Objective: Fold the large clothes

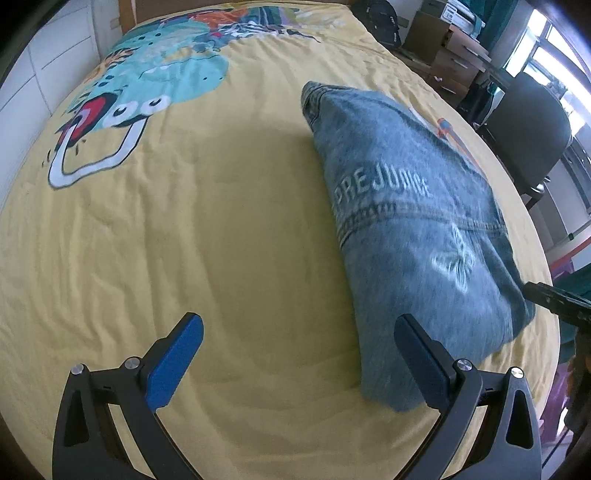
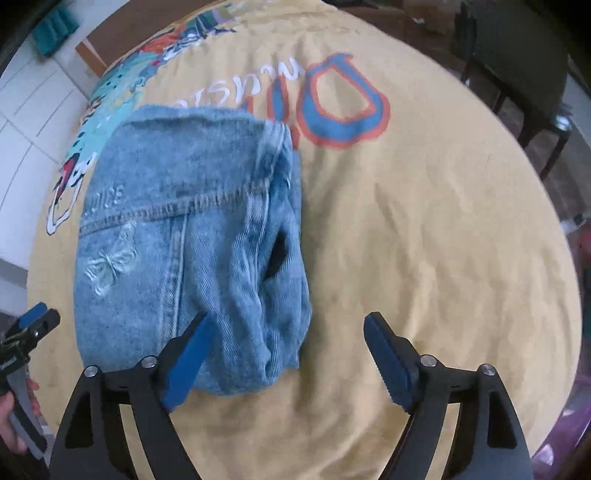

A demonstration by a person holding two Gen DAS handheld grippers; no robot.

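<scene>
A folded blue denim garment (image 1: 417, 221) with pale lettering and a butterfly print lies on the yellow printed bedsheet (image 1: 221, 229). My left gripper (image 1: 298, 328) stands open over bare sheet, just left of the garment's near corner, and its right finger (image 1: 421, 358) overlaps the denim's edge. In the right wrist view the denim bundle (image 2: 184, 240) lies left of centre. My right gripper (image 2: 288, 325) is open above its near right corner and grips nothing. The left gripper's tip (image 2: 37, 317) shows at the left edge of that view.
The sheet (image 2: 424, 240) stretches wide to the right of the garment. A dark chair (image 1: 528, 125) stands beside the bed on the right. Cardboard boxes (image 1: 443, 44) and a black backpack (image 1: 380, 22) stand past the far corner. A hand (image 2: 14, 413) holds the left tool.
</scene>
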